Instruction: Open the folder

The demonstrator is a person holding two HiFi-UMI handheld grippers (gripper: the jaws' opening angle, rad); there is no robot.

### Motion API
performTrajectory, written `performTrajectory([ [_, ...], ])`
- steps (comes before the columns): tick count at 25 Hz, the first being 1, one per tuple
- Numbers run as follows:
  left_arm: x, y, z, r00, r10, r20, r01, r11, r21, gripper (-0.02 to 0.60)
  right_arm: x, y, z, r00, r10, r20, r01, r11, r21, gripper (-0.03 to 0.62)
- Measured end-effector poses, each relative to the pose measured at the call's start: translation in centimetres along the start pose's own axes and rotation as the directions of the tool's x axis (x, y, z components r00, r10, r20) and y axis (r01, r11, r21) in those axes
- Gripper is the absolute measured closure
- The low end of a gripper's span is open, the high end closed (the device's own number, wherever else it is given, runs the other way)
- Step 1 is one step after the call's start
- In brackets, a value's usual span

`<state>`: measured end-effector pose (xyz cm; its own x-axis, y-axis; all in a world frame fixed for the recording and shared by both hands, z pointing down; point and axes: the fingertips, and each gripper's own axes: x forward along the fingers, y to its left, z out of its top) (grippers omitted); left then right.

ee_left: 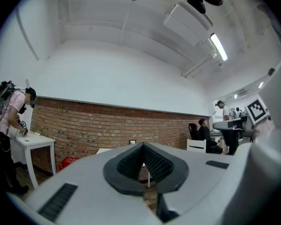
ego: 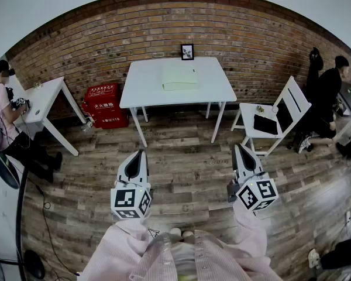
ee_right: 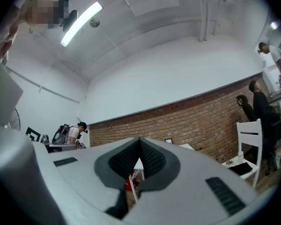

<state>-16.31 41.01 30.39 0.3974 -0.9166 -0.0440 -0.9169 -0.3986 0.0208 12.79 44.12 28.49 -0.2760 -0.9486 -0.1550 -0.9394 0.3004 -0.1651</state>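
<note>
- Left gripper (ego: 141, 153): clenched, pads pressed together with nothing between them. It is held over the floor (ego: 187, 157), well short of the desk (ego: 143, 92) and left of its centre line.
- Right gripper (ego: 237, 147): also clenched and empty. It is just as far from the desk, on the right of that line.
- Desk: white, straight ahead, with its back edge near the brick wall (ego: 105, 40). Bare planks lie between it and both grippers.
- Folder (ego: 179, 76): pale green, closed and lying flat on the desk, at the middle toward the back edge. A small frame (ego: 187, 51) stands just behind it.
- Handling, as a judgement: the folder looks thin and light, with a bendable cover. It would probably slide on the smooth desk if pushed.
- Where to grip, likewise: the free edge opposite the spine, pinching only the top cover. Which edge that is cannot be told from here. A small dark mark near its right edge may be a clasp.
- The other gripper could press down on the folder so it does not skate.
- Red boxes (ego: 105, 105) sit on the floor left of the desk, and a white chair (ego: 292, 101) stands to its right.
</note>
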Motion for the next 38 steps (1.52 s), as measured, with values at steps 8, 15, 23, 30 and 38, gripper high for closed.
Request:
performTrajectory([
  [8, 0.2, 0.0, -0.1, 1.0, 0.007, -0.001, -0.007, 1.0, -0.003, 0.586, -0.1, -0.4, 0.3, 1.0, -0.009, 0.02, 0.009, 1.0, 0.006, 0.592],
  [15, 0.5, -1.3, -0.7, 1.0, -0.003, -0.01, 0.004, 1.0, 0.024, 0.586, -0.1, -1.5, -0.6, 1.0, -0.002, 0.02, 0.002, 1.0, 0.004, 0.591],
  [23, -0.1, -2.7, -1.8, 0.999, 0.043, -0.015, -0.042, 0.999, 0.02, 0.586, -0.8, -2.1, -2.1, 0.999, 0.032, -0.009, -0.032, 0.999, 0.035, 0.589],
  [30, 0.1, -3.6, -2.7, 0.998, 0.049, -0.031, -0.049, 0.999, 0.003, 0.534, -0.9, -3.3, -2.7, 0.999, 0.037, -0.022, -0.036, 0.999, 0.038, 0.559],
  [38, 1.4, -3.3, -3.0, 0.997, 0.063, -0.044, -0.063, 0.998, -0.009, 0.485, 0.3, -4.6, -3.2, 0.999, 0.036, -0.025, -0.034, 0.997, 0.07, 0.507],
])
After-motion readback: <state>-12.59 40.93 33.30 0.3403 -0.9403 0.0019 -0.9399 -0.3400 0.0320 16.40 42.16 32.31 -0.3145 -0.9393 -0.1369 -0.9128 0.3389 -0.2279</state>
